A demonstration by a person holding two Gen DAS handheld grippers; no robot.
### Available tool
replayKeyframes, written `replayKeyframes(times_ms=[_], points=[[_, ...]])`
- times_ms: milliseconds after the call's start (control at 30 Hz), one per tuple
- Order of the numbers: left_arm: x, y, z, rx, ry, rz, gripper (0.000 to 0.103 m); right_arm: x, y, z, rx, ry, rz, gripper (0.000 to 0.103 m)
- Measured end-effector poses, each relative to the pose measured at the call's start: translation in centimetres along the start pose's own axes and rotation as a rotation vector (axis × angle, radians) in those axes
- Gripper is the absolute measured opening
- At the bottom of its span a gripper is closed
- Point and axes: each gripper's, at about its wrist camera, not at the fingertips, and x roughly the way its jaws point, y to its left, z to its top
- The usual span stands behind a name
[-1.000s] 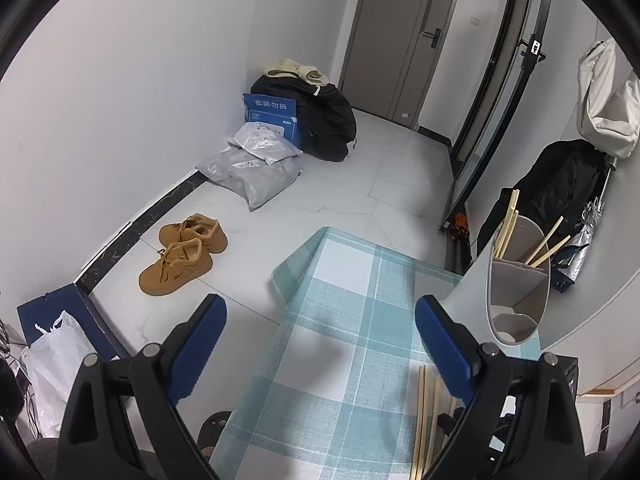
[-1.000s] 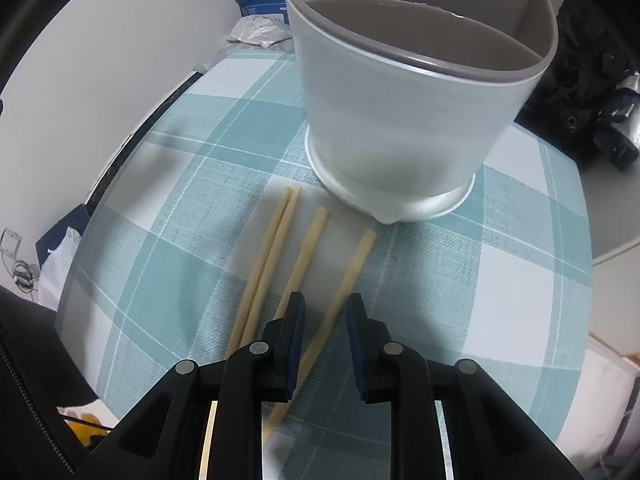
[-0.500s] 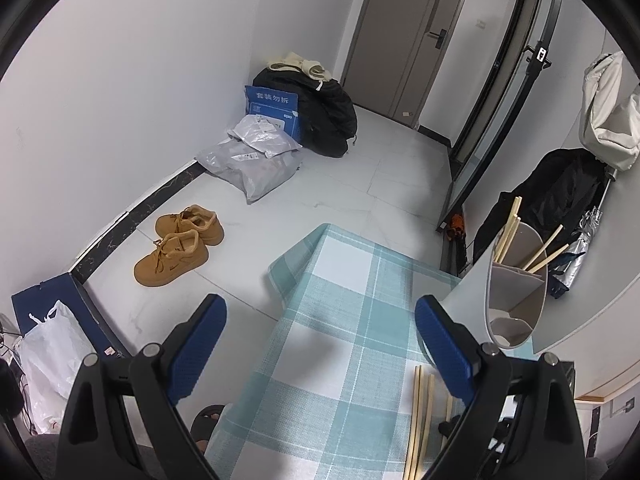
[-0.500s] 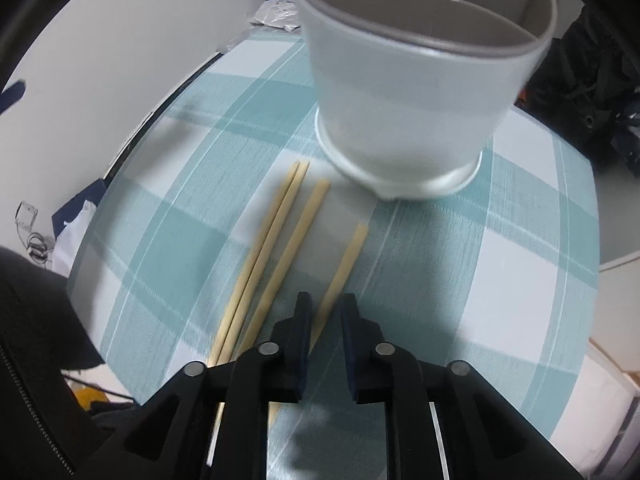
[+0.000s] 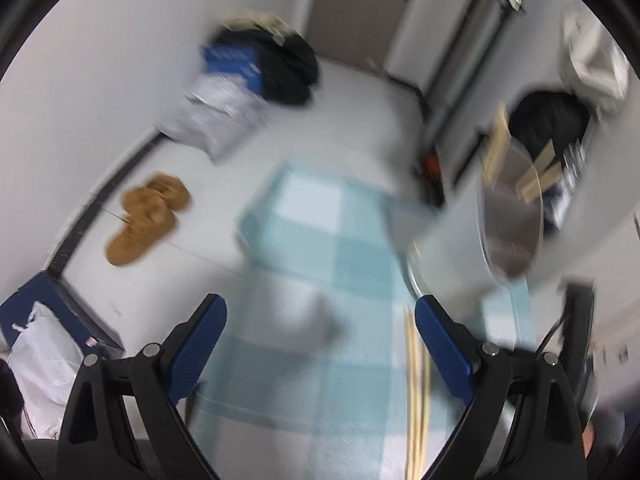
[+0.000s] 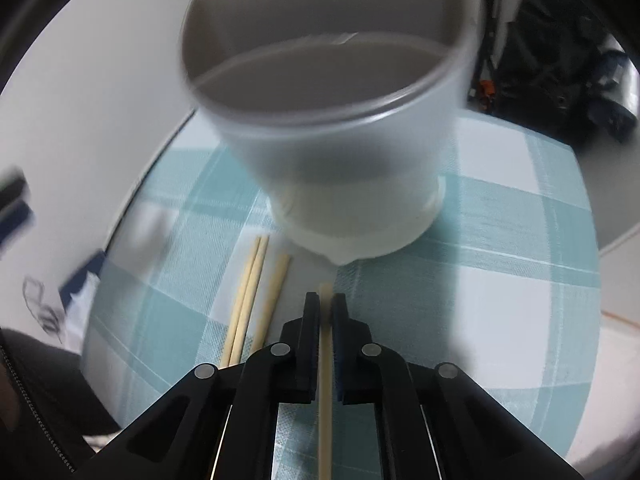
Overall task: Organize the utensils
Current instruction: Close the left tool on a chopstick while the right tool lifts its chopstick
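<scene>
Wooden chopstick (image 6: 325, 360) pinched in right gripper (image 6: 326, 308) jaws before grey utensil holder (image 6: 340, 152); left gripper (image 5: 320, 334) jaws spread above checked table (image 5: 320, 240).

A white tiled floor (image 5: 360, 92) stretches ahead of the left gripper to a grey door (image 5: 352, 4) in the far wall. On the floor to the left, tan shoes (image 5: 146, 218) lie near the white wall (image 5: 100, 80); farther ahead sit grey bags (image 5: 216, 120), a blue box (image 5: 232, 62) and a black bag (image 5: 288, 68). A checked tablecloth (image 5: 320, 248) lies just below. Everything is motion-blurred.
</scene>
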Motion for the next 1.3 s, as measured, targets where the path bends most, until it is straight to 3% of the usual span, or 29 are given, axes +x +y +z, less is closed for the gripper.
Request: replayKeyframes(times_ms=[200, 333, 467, 500, 1000, 1200, 1300], points=[[3.8, -3.1, -2.5, 0.078, 0.183, -0.040, 0.092, -4.2, -4.5, 0.2, 0.186, -0.151, 0.133, 0.005], [4.9, -4.6, -4.1, 0.139, 0.248, -0.010, 0.092, -6.3, -6.8, 0.2, 0.301, -0.242, 0.197, 0.004], [6.1, -5.3, -5.0, 0.173, 0.293, 0.052, 0.092, -8.2, -8.7, -1.0, 0.352, -0.306, 0.207, 0.000], [6.4, -5.3, -5.1, 0.175, 0.305, 0.064, 0.092, -8.3, -8.9, 0.3, 0.352, -0.309, 0.206, 0.000], [6.6, -5.3, -5.4, 0.193, 0.327, 0.149, 0.092, -8.1, -9.9, -1.5, 0.358, -0.179, 0.180, 0.004], [7.3, -4.8, -5.0, 0.216, 0.333, 0.175, 0.092, -7.8, -9.9, -1.6, 0.367, -0.166, 0.172, 0.015], [7.5, -4.9, -4.6, 0.206, 0.325, 0.185, 0.092, -8.0, -9.9, -1.6, 0.368, -0.171, 0.155, 0.032]])
